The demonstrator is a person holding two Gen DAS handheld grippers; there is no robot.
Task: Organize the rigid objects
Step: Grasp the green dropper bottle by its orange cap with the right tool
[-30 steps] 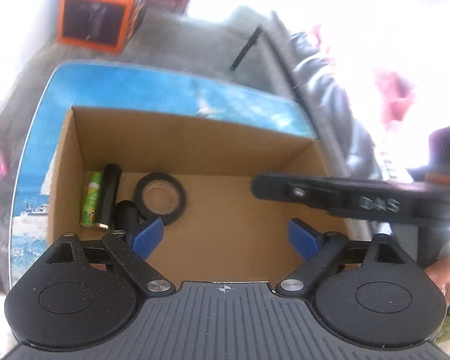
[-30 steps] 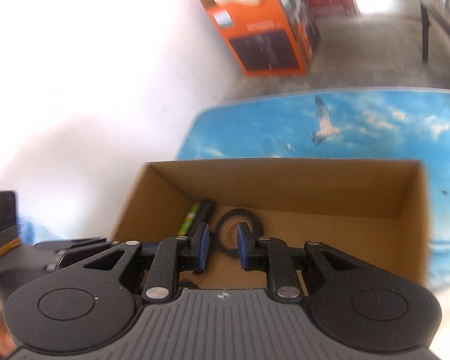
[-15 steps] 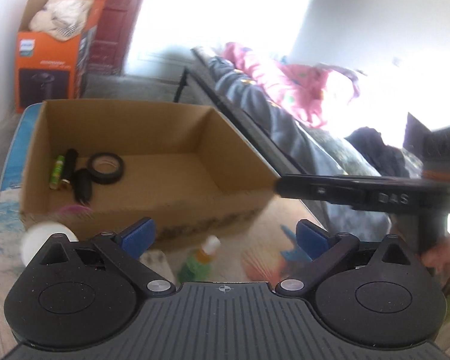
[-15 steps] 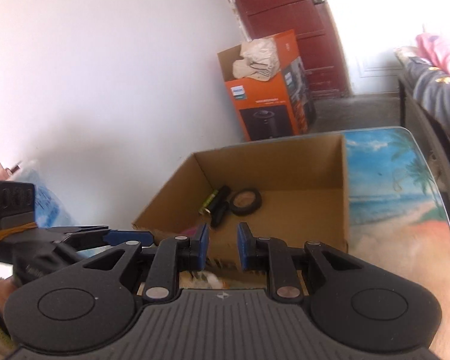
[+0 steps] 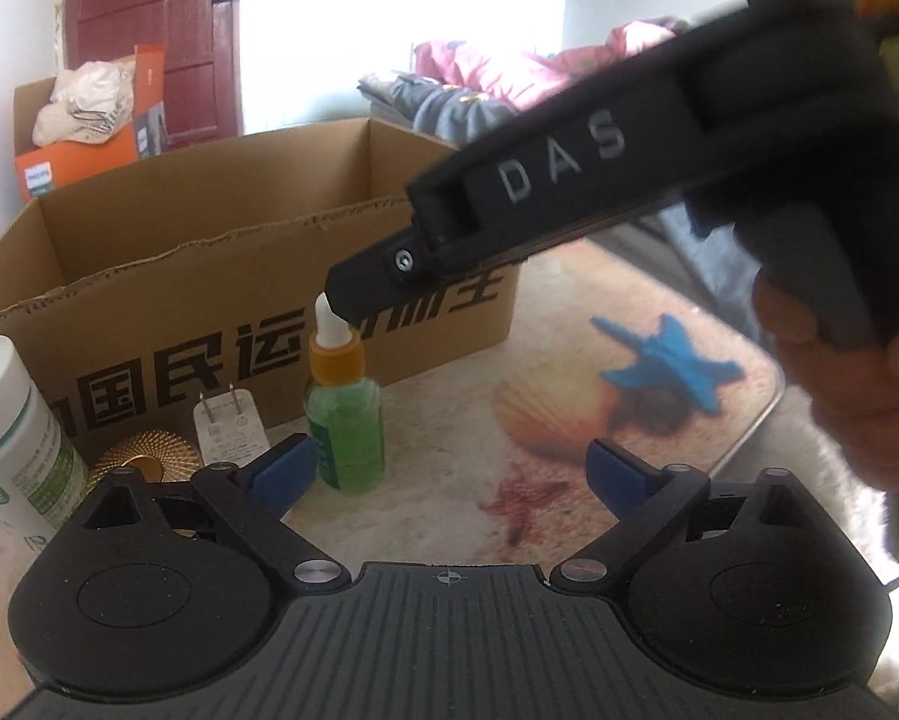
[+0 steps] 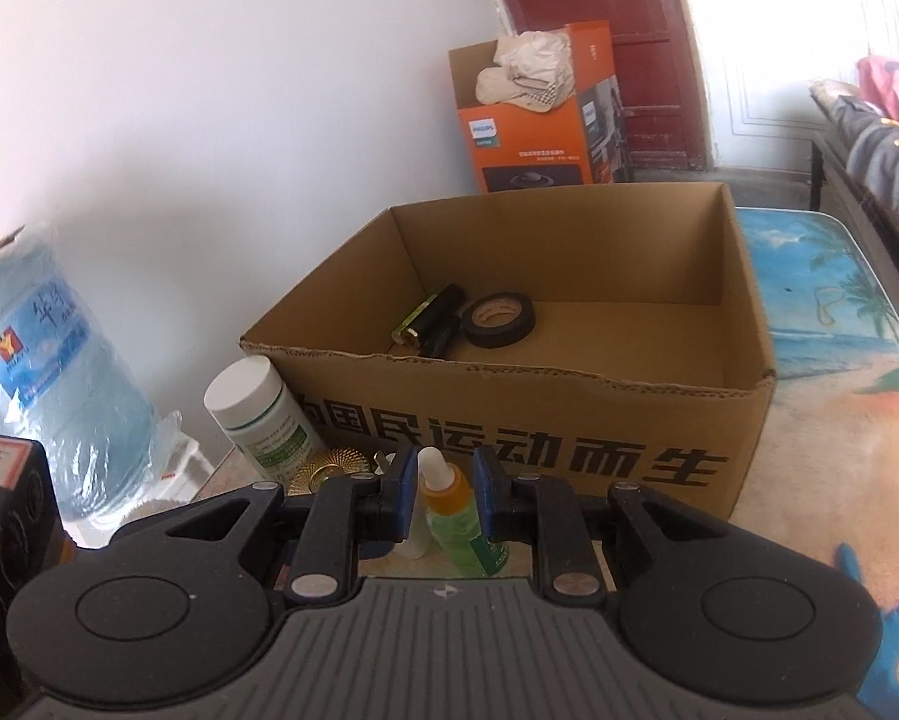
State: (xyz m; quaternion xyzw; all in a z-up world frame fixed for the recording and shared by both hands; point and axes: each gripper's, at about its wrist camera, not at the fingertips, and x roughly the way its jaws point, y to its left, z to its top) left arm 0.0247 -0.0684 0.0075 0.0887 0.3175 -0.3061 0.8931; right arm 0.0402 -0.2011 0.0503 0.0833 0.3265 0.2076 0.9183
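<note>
Lining up along the front wall of the cardboard box [image 6: 509,396], the leftover items are waiting on the counter [image 5: 569,420]: green dropper bottle [image 5: 344,420], white jar [image 6: 257,414], plug adapter [image 5: 230,432]. Tape roll [image 6: 499,319] and dark cylinders are already lying inside. The left gripper [image 5: 449,468] is angling down, fingers wide and empty, jaws just easing inward. The right gripper [image 6: 443,495] is hovering above the bottle, fingers narrow, gripping nothing.

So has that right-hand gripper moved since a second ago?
Yes. The right gripper has backed out over the cardboard box wall, down toward the green dropper bottle.
</note>
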